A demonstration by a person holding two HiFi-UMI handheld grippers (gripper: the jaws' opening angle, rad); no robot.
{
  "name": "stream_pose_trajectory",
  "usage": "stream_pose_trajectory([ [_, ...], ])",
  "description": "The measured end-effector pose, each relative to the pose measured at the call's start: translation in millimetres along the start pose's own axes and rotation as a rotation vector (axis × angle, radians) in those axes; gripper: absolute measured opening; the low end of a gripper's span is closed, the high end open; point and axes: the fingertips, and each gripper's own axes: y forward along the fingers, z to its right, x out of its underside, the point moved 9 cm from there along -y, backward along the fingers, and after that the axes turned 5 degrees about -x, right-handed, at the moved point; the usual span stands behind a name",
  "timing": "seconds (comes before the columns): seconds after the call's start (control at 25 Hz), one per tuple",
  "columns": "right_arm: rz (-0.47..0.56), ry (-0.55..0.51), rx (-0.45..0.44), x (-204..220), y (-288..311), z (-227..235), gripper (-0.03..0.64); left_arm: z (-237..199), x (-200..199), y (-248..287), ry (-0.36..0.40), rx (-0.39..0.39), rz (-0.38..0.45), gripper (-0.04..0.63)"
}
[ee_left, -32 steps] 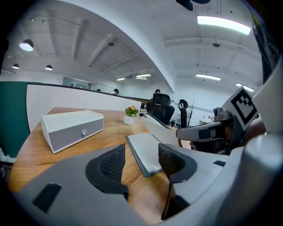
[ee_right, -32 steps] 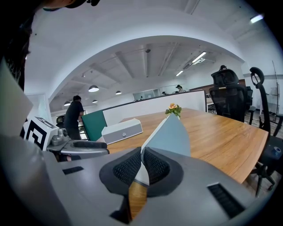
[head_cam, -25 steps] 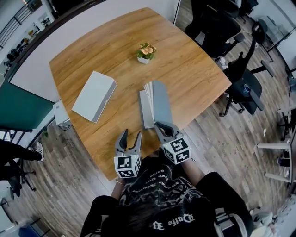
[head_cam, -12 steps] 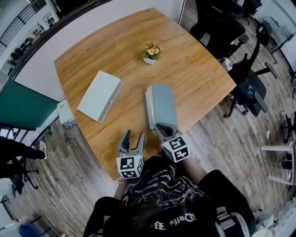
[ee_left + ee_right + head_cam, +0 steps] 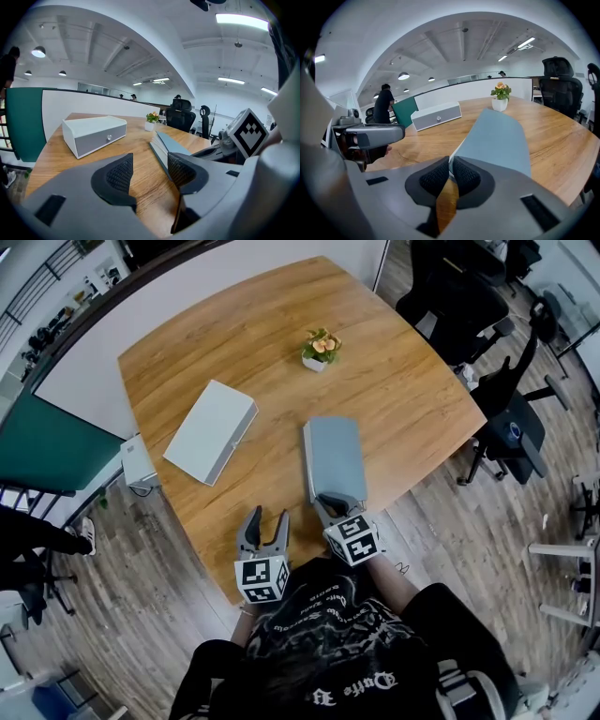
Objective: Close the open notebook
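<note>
The notebook [image 5: 333, 457] lies on the wooden table [image 5: 234, 343] near its front edge, its grey-blue cover [image 5: 501, 136] down over the white pages. My right gripper [image 5: 330, 502] is shut on the cover's near edge, which curves up slightly into the pads [image 5: 465, 174]. In the left gripper view the notebook [image 5: 169, 143] shows its cover resting just above the page stack. My left gripper [image 5: 263, 519] hovers open and empty at the table's front edge, left of the notebook and apart from it.
A white drawer box [image 5: 211, 431] lies left of the notebook. A small potted plant [image 5: 321, 348] stands further back. Black office chairs [image 5: 464, 306] stand to the right of the table, and a white unit [image 5: 139, 463] sits at its left edge.
The cover, standing up with fanned pages a second ago, has swung down onto the pages. My right gripper sank with it. The left gripper shifted only slightly.
</note>
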Motion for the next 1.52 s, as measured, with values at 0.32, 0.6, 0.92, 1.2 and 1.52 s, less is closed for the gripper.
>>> stream_pose_trajectory([
  [0.32, -0.114, 0.087, -0.065, 6.1, 18.7, 4.0, 0.044, -0.8, 1.3, -0.6, -0.002, -0.017, -0.011, 0.253],
  [0.6, -0.127, 0.157, -0.1, 8.2, 23.6, 7.5, 0.054, 2.1, 0.9, 0.0, -0.003, -0.029, -0.014, 0.253],
  [0.92, -0.066, 0.215, -0.25, 6.1, 18.2, -2.0, 0.24, 15.1, 0.7, 6.7, 0.001, -0.002, -0.017, 0.253],
  [1.2, 0.069, 0.222, -0.219, -5.8, -7.6, 10.9, 0.267, 31.2, -1.1, 15.0, 0.011, 0.032, -0.012, 0.253],
  [1.52, 0.175, 0.179, -0.109, -8.5, -50.8, 38.5, 0.265, 52.0, -7.7, 21.9, 0.025, 0.076, 0.003, 0.253],
])
